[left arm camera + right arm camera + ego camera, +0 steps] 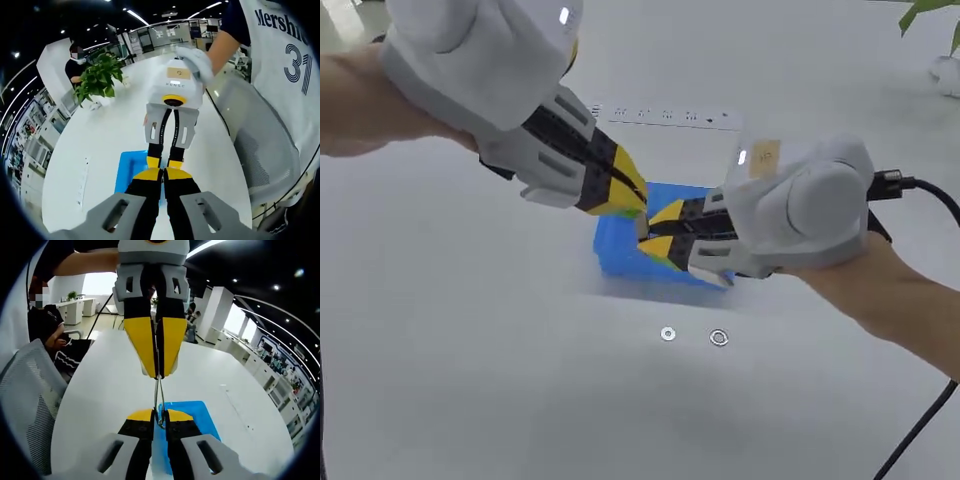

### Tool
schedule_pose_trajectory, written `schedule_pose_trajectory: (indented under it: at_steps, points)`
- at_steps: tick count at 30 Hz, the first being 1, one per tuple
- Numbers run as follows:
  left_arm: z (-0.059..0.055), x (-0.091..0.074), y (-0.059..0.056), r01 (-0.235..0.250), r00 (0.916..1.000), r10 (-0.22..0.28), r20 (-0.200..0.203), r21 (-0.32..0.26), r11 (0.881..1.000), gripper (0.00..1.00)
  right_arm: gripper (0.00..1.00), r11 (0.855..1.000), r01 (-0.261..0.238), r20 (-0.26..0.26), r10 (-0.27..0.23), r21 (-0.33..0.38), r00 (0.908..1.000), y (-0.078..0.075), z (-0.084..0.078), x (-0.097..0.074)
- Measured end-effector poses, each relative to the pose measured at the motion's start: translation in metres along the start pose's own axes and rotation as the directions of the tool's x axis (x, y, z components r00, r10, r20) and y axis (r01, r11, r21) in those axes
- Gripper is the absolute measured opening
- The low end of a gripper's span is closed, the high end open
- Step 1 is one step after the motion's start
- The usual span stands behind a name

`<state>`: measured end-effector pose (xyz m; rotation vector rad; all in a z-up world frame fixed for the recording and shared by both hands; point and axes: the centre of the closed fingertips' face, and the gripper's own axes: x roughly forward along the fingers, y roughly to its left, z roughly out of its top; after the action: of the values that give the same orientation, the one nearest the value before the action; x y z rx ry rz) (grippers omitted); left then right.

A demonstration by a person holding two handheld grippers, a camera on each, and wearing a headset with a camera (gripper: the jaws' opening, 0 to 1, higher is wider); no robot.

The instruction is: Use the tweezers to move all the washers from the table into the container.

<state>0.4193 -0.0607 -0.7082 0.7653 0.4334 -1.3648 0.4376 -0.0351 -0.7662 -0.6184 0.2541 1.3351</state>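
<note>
Working over the white bench, we hold the left hand-held gripper and right hand-held gripper tip to tip above the blue container, each pinched closed on one end of the slim tweezers; two washers lie on the bench just in front of the container.

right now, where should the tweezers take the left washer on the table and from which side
Pinch the left washer across its ring: one tip of the tweezers in the hole, the other outside the rim, coming straight down. It lies flat on the table, so a side approach would likely find little edge.
</note>
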Motion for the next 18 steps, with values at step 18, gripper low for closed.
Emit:
schedule_pose_trajectory:
  at_steps: [18]
  points:
    - [-0.026,0.026,0.051,-0.002,1.0,0.002,-0.002,-0.02,1.0,0.06,0.09,0.999,0.029,-0.031,-0.028,0.029,0.9991,-0.044,-0.028,0.019]
